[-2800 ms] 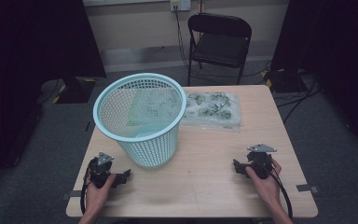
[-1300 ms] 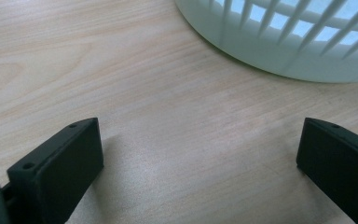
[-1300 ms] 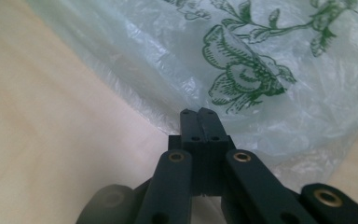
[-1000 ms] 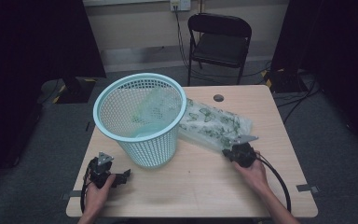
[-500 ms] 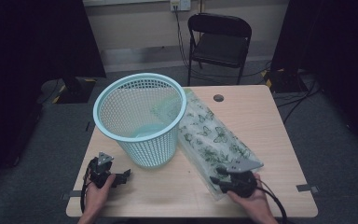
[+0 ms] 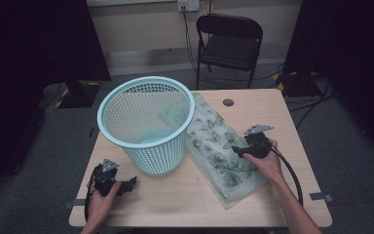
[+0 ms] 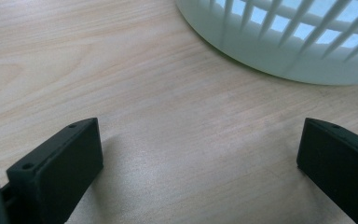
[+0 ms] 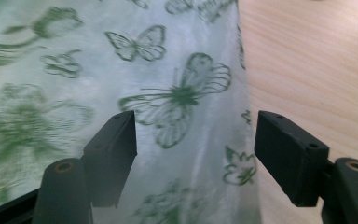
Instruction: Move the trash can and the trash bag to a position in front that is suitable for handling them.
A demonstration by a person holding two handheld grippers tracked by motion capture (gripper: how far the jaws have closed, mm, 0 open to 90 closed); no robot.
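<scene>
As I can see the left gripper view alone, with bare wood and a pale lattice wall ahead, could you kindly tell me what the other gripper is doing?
Observer: The right gripper hovers over a translucent plastic bag printed with green butterflies. Its jaws have just been opening and stand apart, with the bag beneath them and not pinched.
Operator: Thank you. Where does that bag lie relative to the lattice wall?
Observer: That wall belongs to a light blue round plastic mesh basket. The bag lies on the wooden table to the basket's right, with its far end against the basket's side.
</scene>
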